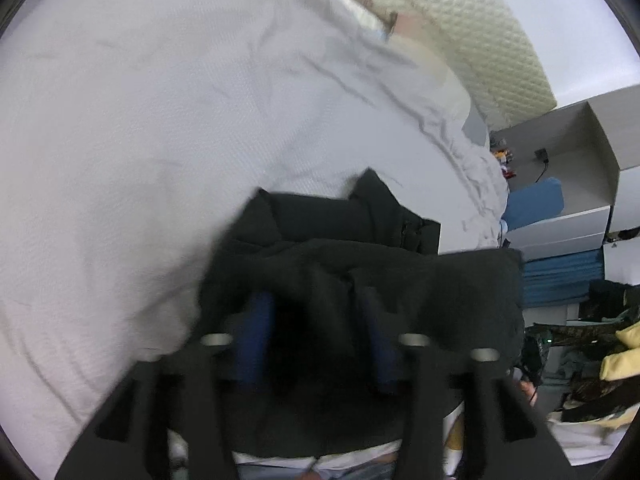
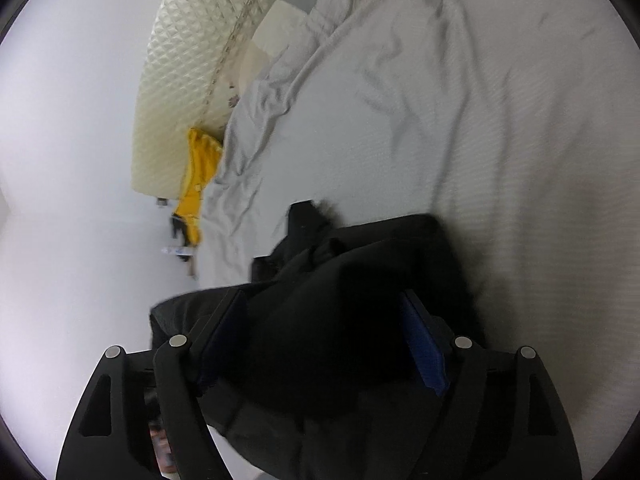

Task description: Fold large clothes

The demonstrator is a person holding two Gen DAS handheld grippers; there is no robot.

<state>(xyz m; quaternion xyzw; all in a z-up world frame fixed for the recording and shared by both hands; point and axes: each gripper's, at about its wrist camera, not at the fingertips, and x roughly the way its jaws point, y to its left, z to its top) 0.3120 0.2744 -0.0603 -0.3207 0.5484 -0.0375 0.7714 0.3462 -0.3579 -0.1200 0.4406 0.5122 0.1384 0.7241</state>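
So the black garment (image 1: 360, 276) is bunched in a folded heap on the bed (image 1: 140, 140), right at the near edge, and both grippers are basically on top of it. Left hand-held gripper (image 1: 320, 340) has its jaws spread, with cloth lying between and over the blue pads (image 1: 256, 344), but they don't look like they're pinching anything, so released. Same for the right hand-held gripper (image 2: 328, 340): jaws wide apart, fabric mounded between them, no squeeze.

The heap sits straight ahead of and under both, so neither hand is really nearer. Its long axis runs roughly side to side along the bed edge, across both grippers. A flap or collar end (image 2: 308, 216) pokes away toward the headboard (image 2: 192, 80). It's blurry, so I can't say for sure which part of the garment that is.
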